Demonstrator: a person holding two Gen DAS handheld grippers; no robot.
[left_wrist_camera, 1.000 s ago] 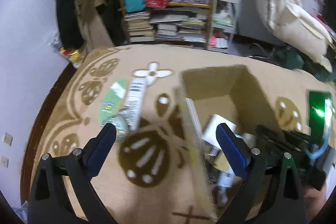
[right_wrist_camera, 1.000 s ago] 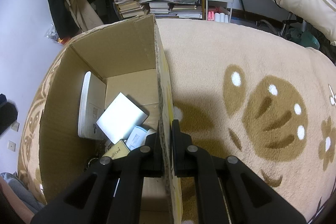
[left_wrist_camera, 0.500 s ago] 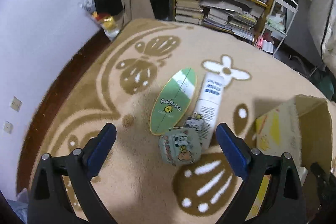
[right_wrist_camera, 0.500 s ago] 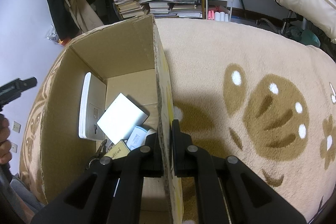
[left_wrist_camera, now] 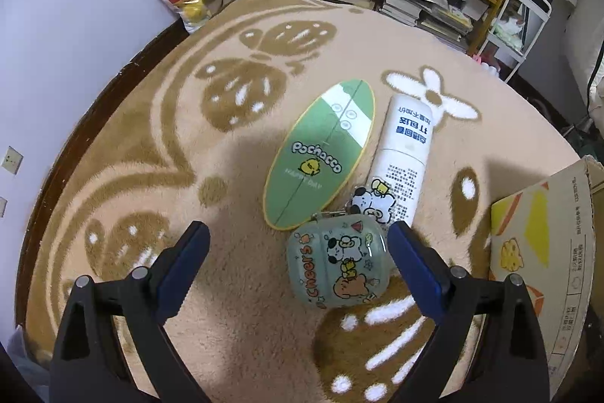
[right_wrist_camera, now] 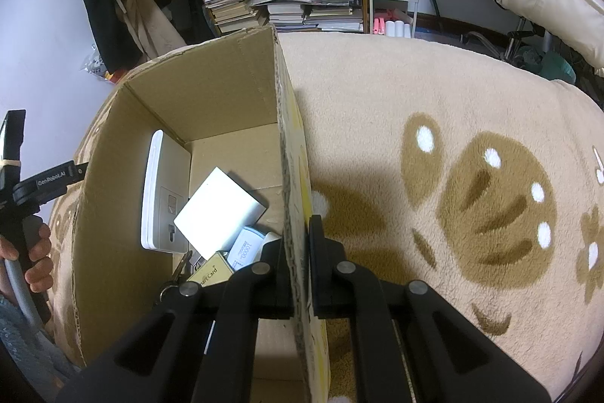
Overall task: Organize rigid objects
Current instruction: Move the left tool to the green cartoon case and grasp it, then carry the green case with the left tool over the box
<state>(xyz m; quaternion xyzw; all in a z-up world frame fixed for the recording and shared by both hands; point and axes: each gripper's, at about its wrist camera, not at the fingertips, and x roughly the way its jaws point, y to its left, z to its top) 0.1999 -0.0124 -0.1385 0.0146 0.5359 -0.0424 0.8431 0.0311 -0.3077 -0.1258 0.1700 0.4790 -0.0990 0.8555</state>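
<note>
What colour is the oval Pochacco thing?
Green with a white stripe and yellow rim: oval Pochacco case, best in the left wrist view.

- green oval board (left_wrist_camera: 320, 153): "Pochacco", and under it "HAPPY DAY"
- earbud case (left_wrist_camera: 337, 266): "cheers"
- left gripper's arm (right_wrist_camera: 49, 181): "GenRobot.AI"
- blue-and-white pack (right_wrist_camera: 247, 247) in the box: "10000"
- gold card (right_wrist_camera: 208, 275): "...rt Card"

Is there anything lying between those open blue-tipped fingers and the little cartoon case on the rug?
Nothing visible does. The left gripper is open, and the cartoon case lies on the rug just ahead, nearer its right finger. The green oval board and white tube lie beyond the case, not in front of it.
</note>
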